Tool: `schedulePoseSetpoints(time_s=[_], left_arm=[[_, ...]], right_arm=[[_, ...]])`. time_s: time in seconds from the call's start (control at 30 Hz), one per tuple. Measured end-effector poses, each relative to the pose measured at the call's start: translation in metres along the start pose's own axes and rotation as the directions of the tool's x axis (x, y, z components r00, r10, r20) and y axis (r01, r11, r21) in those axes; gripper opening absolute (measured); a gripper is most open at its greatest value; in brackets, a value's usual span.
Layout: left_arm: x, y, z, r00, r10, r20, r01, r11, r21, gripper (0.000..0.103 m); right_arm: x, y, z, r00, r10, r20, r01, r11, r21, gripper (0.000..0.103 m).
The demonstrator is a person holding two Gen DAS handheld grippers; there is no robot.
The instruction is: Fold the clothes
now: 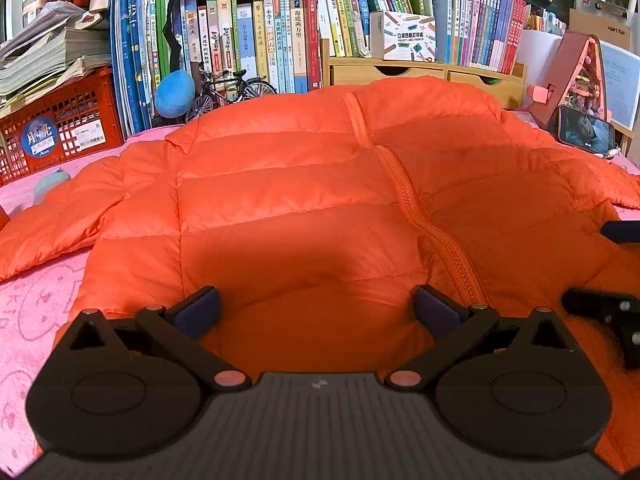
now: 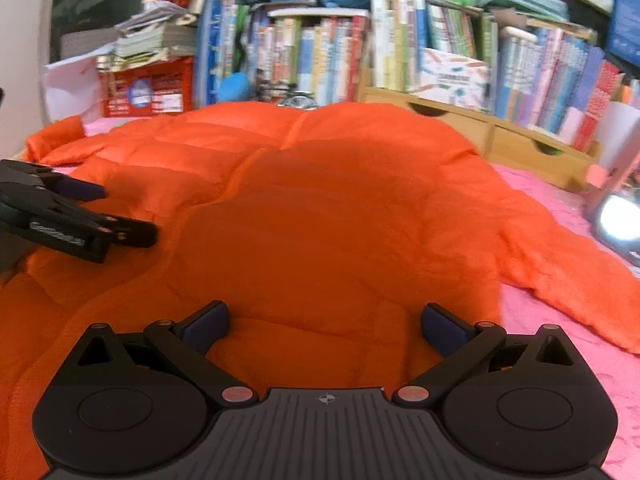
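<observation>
An orange quilted puffer jacket (image 1: 304,200) lies spread front-up on a pink blanket (image 1: 36,312), zipper (image 1: 432,232) running down its middle and sleeves out to both sides. My left gripper (image 1: 316,308) hovers open over the jacket's lower hem, left of the zipper, with nothing between its fingers. My right gripper (image 2: 326,326) is open too, above the hem on the jacket's (image 2: 320,208) right half. The left gripper (image 2: 100,216) shows at the left edge of the right wrist view, and the right gripper (image 1: 624,272) at the right edge of the left wrist view.
Behind the jacket stand rows of books (image 1: 256,40), a red crate (image 1: 60,128), a small model bicycle (image 1: 228,92), a blue plush ball (image 1: 174,94) and wooden drawers (image 1: 416,74). A phone (image 1: 586,134) leans at the right. Pink blanket (image 2: 560,340) lies bare to the right.
</observation>
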State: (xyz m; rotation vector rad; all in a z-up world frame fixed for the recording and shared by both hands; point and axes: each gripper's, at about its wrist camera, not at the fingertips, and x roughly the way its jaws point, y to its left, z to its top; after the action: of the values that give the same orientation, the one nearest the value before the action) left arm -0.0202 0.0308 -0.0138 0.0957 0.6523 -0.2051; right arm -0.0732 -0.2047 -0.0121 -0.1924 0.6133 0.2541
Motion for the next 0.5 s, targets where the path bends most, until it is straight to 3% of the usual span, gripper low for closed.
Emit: schedulePoseSetpoints(time_s=[0.27,0.37,0.5], left_arm=[[0.0,-0.001,0.0,1.0,0.003,-0.003,-0.003,1.0,0.004,0.103],[0.0,-0.005,0.0,1.0,0.02,-0.006,-0.02,1.0,0.014,0.103],[-0.002,-0.011,0.006,0.998,0.056,-0.015,-0.056,0.998,0.024,0.103]], right_arm=[[-0.009,-0.044,-0.019,0.983,-0.18,-0.047,0.183,0.98,0.075,0.103],[-0.015,-0.054,-0.022,0.962,-0.263,-0.069,0.269,0.957,0.107,0.103],[-0.023,-0.052,-0.012,0.966,-0.258,-0.012,0.258,0.961,0.104,0.103]])
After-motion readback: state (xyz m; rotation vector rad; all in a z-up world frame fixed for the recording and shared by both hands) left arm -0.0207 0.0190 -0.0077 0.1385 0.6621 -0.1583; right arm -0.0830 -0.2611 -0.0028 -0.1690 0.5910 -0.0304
